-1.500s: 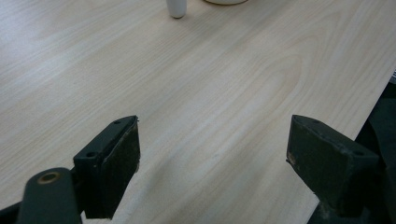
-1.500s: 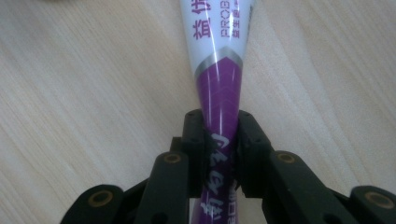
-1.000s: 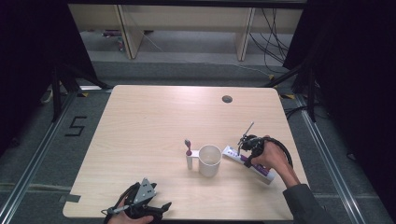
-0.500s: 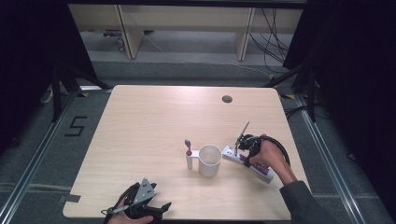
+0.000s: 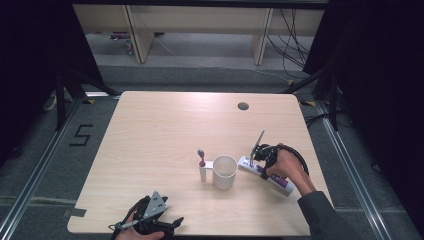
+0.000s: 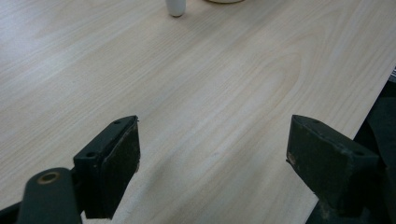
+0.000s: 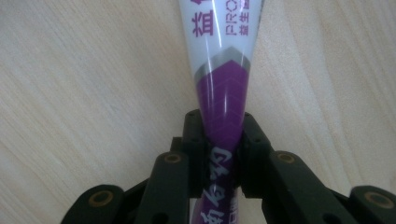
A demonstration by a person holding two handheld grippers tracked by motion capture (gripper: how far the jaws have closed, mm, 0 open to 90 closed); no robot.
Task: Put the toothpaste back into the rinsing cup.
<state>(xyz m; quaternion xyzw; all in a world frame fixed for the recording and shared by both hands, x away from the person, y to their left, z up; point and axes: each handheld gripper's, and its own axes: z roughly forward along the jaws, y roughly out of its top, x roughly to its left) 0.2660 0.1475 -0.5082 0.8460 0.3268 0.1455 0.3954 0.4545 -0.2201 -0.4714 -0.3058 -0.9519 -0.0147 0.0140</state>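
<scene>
A pale wooden table is seen from the high view, with a round cable hole near its far edge. Near the middle-right a white mug is stood upright, and just beside its left side a toothbrush is stood upright in a small white holder. To the right of the mug a white-and-purple toothpaste tube is laid flat on the table, pointing away from the person toward the mug. The right gripper is clamped across the tube's purple section, the pads pressed against both sides. The left gripper is held low over the table's near edge, jaws spread wide with nothing between them. The tube is judged light, soft-walled and glossy, so it is likely to dent and to slip under a loose pinch. A hold on the flatter, crimped purple end, as taken now, is judged sound; a squeeze nearer the full white body could force paste toward the cap. The cap end is not resolved clearly.
</scene>
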